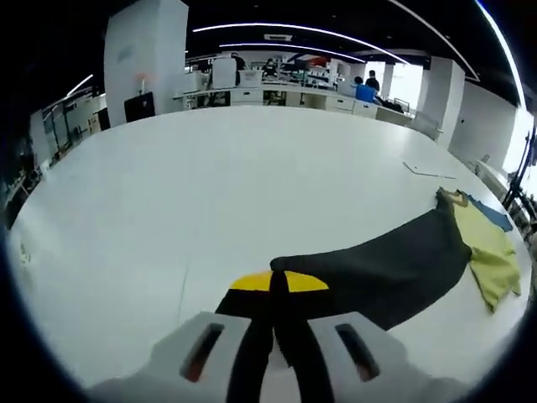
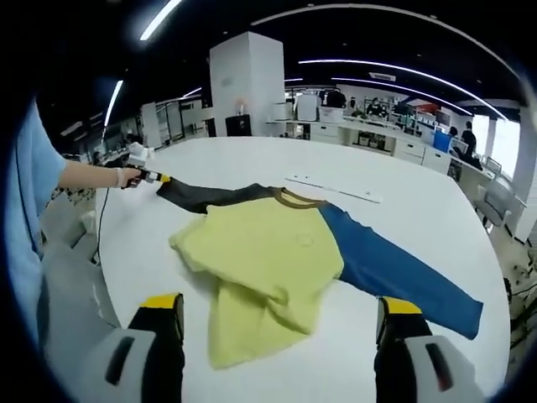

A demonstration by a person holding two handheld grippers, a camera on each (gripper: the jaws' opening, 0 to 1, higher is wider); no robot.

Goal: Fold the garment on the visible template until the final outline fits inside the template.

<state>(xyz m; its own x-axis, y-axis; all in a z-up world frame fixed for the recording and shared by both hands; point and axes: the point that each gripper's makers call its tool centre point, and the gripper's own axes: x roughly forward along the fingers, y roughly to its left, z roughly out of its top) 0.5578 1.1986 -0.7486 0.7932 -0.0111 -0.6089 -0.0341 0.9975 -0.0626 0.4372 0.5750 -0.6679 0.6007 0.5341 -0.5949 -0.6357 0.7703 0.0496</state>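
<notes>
- The wide white matte bench (image 2: 419, 210) carries a soft long-sleeved garment (image 2: 268, 252) with a pale yellow body, one dark grey sleeve and one blue sleeve, lying flat but rumpled.
- In the right gripper view the garment sits mid-bench, its lower hem folded up in loose creases; bare bench surface lies open all round it, widest toward the far rim.
- The blue sleeve (image 2: 403, 277) stretches straight out toward the bench's near right edge, stopping short of it.
- The dark grey sleeve (image 1: 377, 269) is drawn out taut the other way; in the left gripper view it runs as a long tapering band across the bench.
- The left tool (image 1: 277, 336) has its yellow-tipped black jaws pressed together, pinching the cuff of the dark grey sleeve.
- The right tool (image 2: 277, 323) stands spread wide, jaws well apart and holding nothing, just short of the garment's hem.
- A thin flat white strip (image 2: 336, 189) lies on the bench beyond the collar, apart from the cloth.
- A person's hand (image 2: 126, 176) and light blue sleeve (image 2: 33, 210) hold the left tool at the bench's edge.
</notes>
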